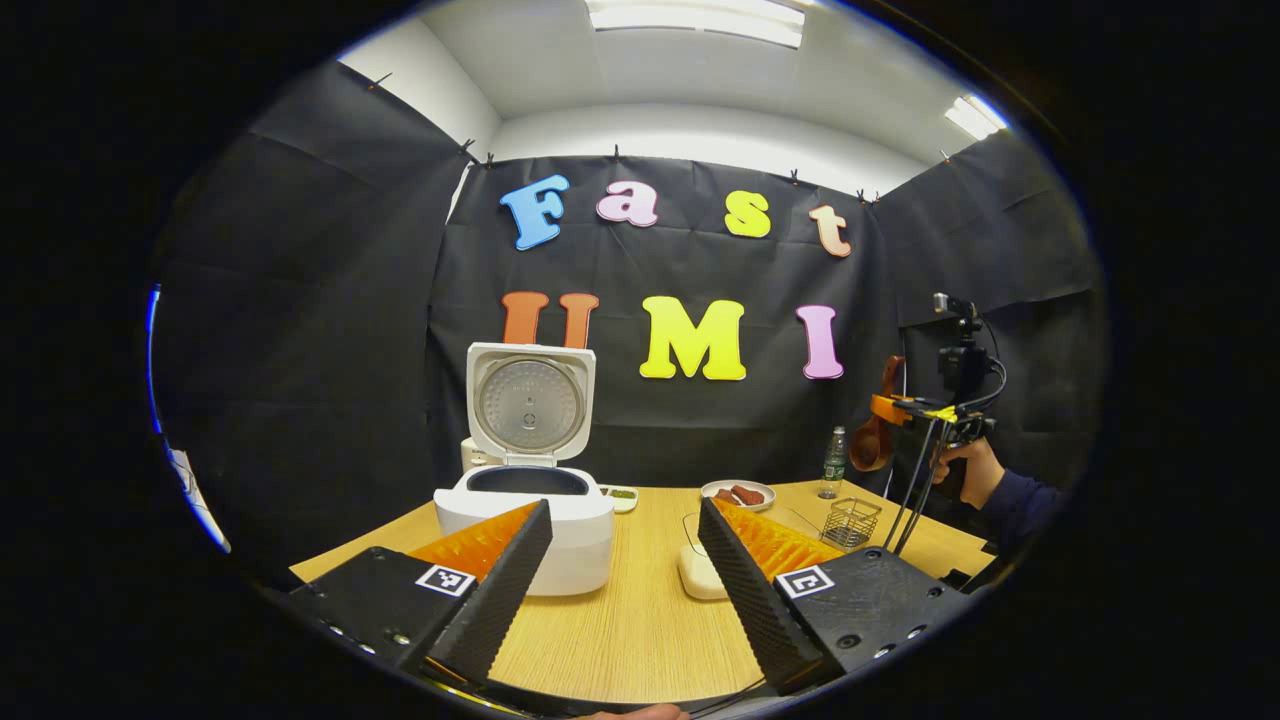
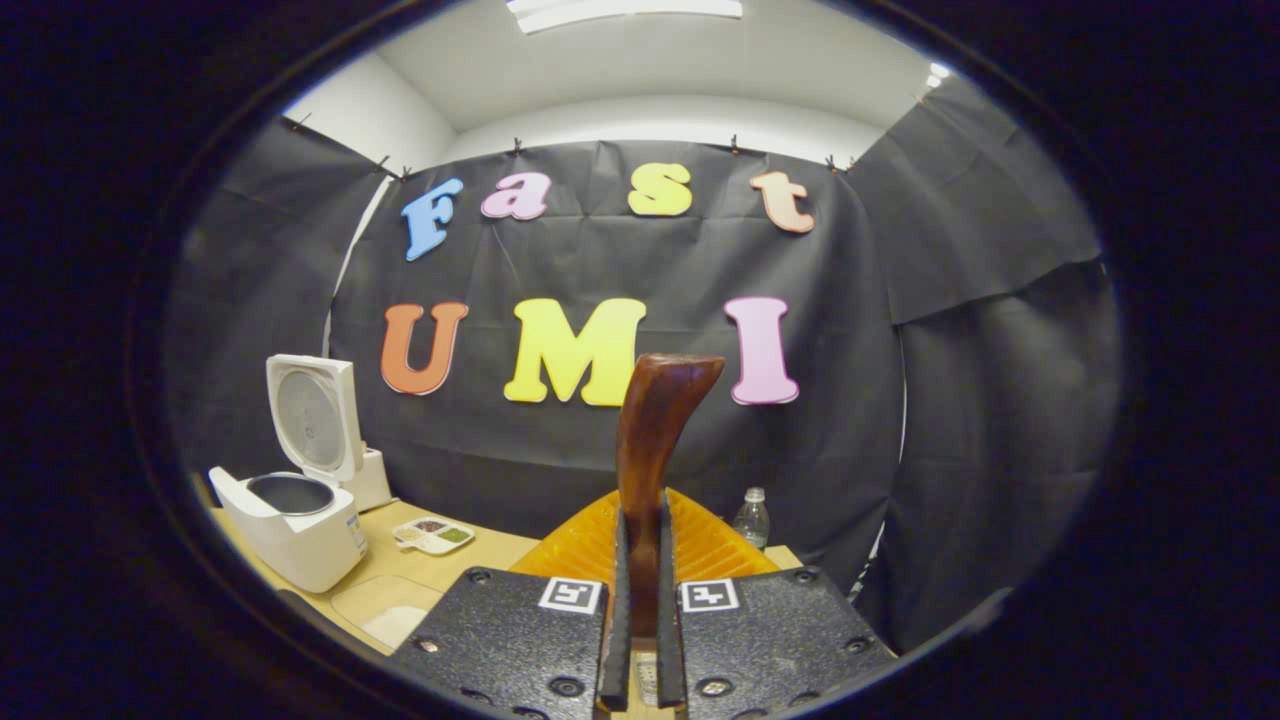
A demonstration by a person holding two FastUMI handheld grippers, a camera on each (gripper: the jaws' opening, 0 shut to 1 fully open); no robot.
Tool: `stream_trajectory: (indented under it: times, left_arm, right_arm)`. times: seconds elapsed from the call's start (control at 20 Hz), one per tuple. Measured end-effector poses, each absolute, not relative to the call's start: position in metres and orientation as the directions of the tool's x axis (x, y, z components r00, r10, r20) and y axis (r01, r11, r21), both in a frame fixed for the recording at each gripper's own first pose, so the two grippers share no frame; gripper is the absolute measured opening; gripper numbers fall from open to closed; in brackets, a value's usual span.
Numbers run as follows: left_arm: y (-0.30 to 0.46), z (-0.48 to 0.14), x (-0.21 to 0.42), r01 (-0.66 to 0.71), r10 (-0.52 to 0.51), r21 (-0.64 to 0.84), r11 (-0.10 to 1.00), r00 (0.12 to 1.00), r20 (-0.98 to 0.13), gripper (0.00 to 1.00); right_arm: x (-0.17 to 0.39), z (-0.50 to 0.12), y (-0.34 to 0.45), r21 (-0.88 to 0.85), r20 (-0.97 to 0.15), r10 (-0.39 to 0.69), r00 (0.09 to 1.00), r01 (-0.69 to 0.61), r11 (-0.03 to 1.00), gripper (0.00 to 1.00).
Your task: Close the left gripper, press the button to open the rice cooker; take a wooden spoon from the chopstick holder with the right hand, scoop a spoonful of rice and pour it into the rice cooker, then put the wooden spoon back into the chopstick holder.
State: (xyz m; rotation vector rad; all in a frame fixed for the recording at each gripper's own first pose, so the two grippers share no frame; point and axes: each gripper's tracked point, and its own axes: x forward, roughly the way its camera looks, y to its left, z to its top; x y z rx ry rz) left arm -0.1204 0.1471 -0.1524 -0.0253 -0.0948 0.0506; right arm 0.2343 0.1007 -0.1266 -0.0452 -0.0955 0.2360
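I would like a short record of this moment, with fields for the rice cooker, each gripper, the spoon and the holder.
rice cooker: lid up, pot open, on the wooden table
left gripper: jaws apart, holding nothing, facing the cooker
right gripper: jaws shut on the wooden spoon
wooden spoon: upright, bowl end up, lifted in the air
chopstick holder: wire basket on the table's right side, below the raised spoon

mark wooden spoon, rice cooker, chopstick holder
wooden spoon [image 2: 652,440]: right gripper view, on its handle above the fingers.
rice cooker [image 1: 580,535]: left gripper view, on its white body.
chopstick holder [image 1: 851,523]: left gripper view, on its wire side.
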Motion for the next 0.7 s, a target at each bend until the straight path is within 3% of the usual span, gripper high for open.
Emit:
stream_trajectory:
  times: [0.3,0.55,0.7]
  left_arm:
    - [0.158,-0.148,-0.109,-0.094,0.096,-0.024,0.995,0.989,0.115,0.94]
    - [0.144,-0.146,-0.100,-0.056,0.067,-0.093,0.994,0.991,0.115,0.94]
    - [0.161,-0.147,-0.097,-0.115,0.122,-0.069,0.991,0.986,0.109,0.94]
  right_arm:
    - [0.261,-0.178,0.070,0.015,0.054,0.186,0.981,-0.187,0.982,0.16]
    - [0.269,-0.209,0.073,0.031,0.022,0.215,0.976,-0.216,0.976,0.17]
    - [0.273,-0.227,0.072,0.066,-0.025,0.229,0.973,-0.227,0.972,0.18]
